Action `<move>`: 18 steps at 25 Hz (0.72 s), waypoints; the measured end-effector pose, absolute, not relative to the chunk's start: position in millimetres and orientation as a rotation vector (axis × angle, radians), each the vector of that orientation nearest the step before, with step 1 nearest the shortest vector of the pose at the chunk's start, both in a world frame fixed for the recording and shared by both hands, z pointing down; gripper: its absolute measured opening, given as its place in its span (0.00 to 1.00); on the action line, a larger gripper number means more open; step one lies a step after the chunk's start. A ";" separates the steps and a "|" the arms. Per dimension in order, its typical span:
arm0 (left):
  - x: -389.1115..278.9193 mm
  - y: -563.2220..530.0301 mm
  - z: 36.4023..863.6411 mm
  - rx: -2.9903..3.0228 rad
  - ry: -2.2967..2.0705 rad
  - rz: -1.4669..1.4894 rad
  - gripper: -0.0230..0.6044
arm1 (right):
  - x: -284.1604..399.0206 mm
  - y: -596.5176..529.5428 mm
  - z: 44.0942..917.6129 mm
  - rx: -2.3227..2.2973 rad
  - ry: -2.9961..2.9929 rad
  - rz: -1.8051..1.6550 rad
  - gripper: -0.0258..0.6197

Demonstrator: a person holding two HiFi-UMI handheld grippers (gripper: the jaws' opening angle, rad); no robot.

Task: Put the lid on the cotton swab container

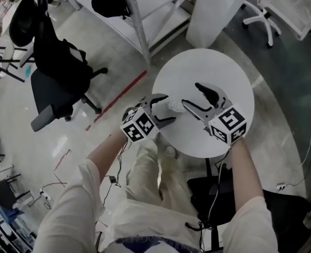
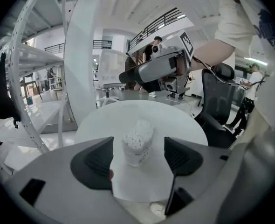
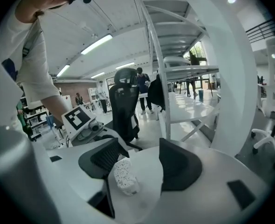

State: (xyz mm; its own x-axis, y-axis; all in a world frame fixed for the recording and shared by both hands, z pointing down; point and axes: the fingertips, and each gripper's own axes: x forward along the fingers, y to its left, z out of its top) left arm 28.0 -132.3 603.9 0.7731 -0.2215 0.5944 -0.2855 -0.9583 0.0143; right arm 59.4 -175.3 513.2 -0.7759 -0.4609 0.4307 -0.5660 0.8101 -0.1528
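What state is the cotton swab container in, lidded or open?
Open: the cotton swab container shows bare swab tips on top, no lid on it.

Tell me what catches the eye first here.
A lidless cotton swab container, packed with white swabs, stands on the round white table. The left hand-held gripper has its open jaws either side of it, not touching; the right hand-held gripper, also open, faces it from the other side.
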 end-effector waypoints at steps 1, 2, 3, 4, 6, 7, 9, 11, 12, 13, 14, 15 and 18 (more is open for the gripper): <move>29.3 -133.6 605.8 2.861 -0.399 0.929 0.57 | 55.3 -173.9 519.7 0.742 -2.603 0.386 0.45; 30.5 -135.4 606.8 2.863 -0.390 0.916 0.57 | 51.8 -172.7 525.6 0.712 -2.586 0.383 0.43; 31.5 -137.4 607.2 2.866 -0.384 0.906 0.57 | 49.0 -171.8 530.7 0.687 -2.572 0.381 0.42; 32.4 -139.1 607.8 2.869 -0.378 0.898 0.57 | 46.7 -171.4 535.1 0.670 -2.560 0.380 0.42; 33.1 -140.2 610.7 2.871 -0.359 0.892 0.57 | 43.5 -171.5 542.2 0.653 -2.546 0.388 0.42; 33.6 -139.9 612.1 2.872 -0.347 0.890 0.57 | 42.4 -171.8 545.5 0.649 -2.540 0.395 0.42; 34.7 -138.1 615.6 2.876 -0.322 0.893 0.57 | 41.2 -172.3 552.5 0.642 -2.526 0.412 0.42; 36.4 -136.7 618.9 2.879 -0.301 0.903 0.57 | 41.5 -172.8 559.5 0.632 -2.510 0.433 0.41; 37.3 -136.3 620.1 2.880 -0.292 0.906 0.57 | 41.8 -173.3 562.4 0.630 -2.503 0.444 0.40; 38.1 -135.8 620.9 2.881 -0.284 0.908 0.57 | 42.2 -173.8 564.6 0.630 -2.498 0.456 0.39; 39.0 -135.3 621.3 2.883 -0.277 0.908 0.57 | 42.6 -174.2 566.3 0.633 -2.495 0.468 0.38; 40.1 -134.9 621.4 2.886 -0.271 0.908 0.57 | 43.0 -174.4 567.5 0.636 -2.494 0.480 0.37; 42.7 -134.4 622.1 2.898 -0.260 0.910 0.56 | 43.0 -174.7 569.8 0.638 -2.492 0.496 0.34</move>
State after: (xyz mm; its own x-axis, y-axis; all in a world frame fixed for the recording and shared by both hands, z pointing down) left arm 42.7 -134.4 622.1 0.8076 -0.1344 0.5742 -0.1897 -0.9811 0.0371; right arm 43.0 -174.7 569.8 -0.7563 -0.3379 0.5602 -0.5267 0.8224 -0.2150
